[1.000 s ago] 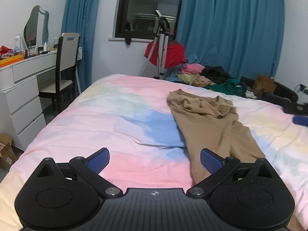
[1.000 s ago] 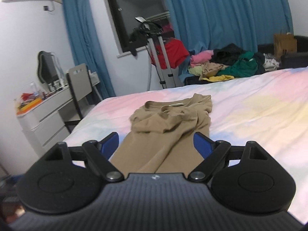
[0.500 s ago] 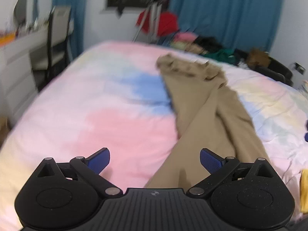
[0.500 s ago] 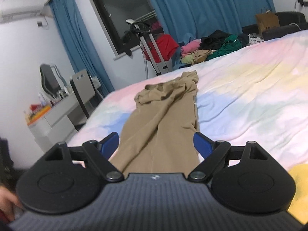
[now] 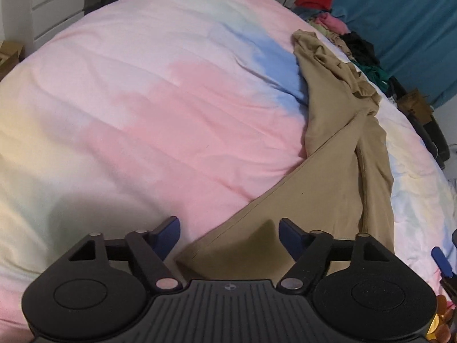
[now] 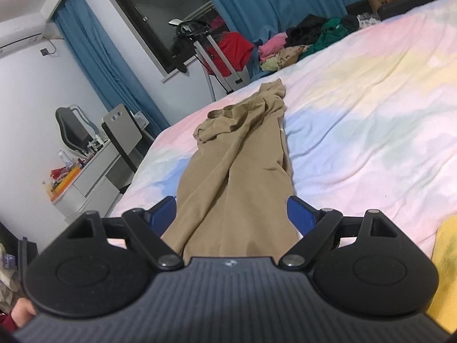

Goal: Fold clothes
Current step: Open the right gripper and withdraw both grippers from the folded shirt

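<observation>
Tan trousers [image 5: 337, 131] lie lengthwise on the pastel bed cover [image 5: 148, 108], waistband bunched at the far end, legs spread toward me. My left gripper [image 5: 228, 235] is open, low over the hem of the left leg, which lies between its blue pads. The trousers also show in the right wrist view [image 6: 240, 165]. My right gripper [image 6: 231, 214] is open, with the other leg's lower end between its pads. A blue fingertip [image 5: 441, 258] of the right gripper shows at the right edge of the left wrist view.
A heap of mixed clothes [image 6: 302, 45] lies beyond the bed's far side by blue curtains. A tripod stand [image 6: 211, 57], a chair [image 6: 122, 131] and a white dresser [image 6: 82, 180] stand to the left. A yellow garment [image 6: 445, 271] lies near right.
Both grippers have dropped and moved in toward the trouser leg ends; the left one tilted down and now has a hem between its pads. The left jaws have narrowed somewhat.
</observation>
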The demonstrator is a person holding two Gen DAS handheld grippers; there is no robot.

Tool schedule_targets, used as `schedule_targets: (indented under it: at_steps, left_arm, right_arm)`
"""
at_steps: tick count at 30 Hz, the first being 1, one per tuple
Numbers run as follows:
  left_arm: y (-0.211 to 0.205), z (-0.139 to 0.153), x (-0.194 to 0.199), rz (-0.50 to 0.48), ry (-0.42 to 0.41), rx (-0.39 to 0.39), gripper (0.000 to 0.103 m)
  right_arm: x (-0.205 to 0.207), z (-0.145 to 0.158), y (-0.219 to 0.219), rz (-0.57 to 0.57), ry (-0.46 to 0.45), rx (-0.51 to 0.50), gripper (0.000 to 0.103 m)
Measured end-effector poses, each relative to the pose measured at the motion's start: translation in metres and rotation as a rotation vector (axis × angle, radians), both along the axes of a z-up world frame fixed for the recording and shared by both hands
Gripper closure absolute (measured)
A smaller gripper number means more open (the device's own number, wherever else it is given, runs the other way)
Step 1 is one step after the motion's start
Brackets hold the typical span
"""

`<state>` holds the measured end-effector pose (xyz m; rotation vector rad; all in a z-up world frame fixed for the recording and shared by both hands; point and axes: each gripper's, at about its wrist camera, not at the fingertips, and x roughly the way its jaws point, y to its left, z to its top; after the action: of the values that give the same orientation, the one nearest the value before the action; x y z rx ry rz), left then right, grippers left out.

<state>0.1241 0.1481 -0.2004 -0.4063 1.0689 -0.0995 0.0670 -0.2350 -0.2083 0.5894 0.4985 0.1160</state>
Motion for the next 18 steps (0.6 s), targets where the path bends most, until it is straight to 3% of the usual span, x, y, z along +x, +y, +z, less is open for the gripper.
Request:
schedule_targets:
  at_steps: [4,9,12,16,18]
  left_arm:
    - [-0.004,0.001,-0.008,-0.038,0.005,-0.007,0.053]
    - [-0.023,0.013,-0.031,-0.127,-0.069,0.052,0.093]
    - [-0.04,0.032,-0.049,-0.21,-0.201,0.122,0.098]
    - [-0.072,0.069,-0.089,-0.368,-0.438,0.213,0.099]
    - [-0.088,0.08,-0.107,-0.457,-0.506,0.223,0.099]
  right_arm:
    - [0.002,-0.004,-0.004,0.001,0.022,0.027,0.017]
    - [0.005,-0.009,-0.006,0.03,0.043,0.087,0.017]
    - [0.005,-0.009,-0.006,0.046,0.049,0.111,0.017]
    - [0.003,-0.007,-0.007,0.053,0.046,0.111,0.017]
    - [0.003,-0.007,-0.008,0.046,0.047,0.114,0.017]
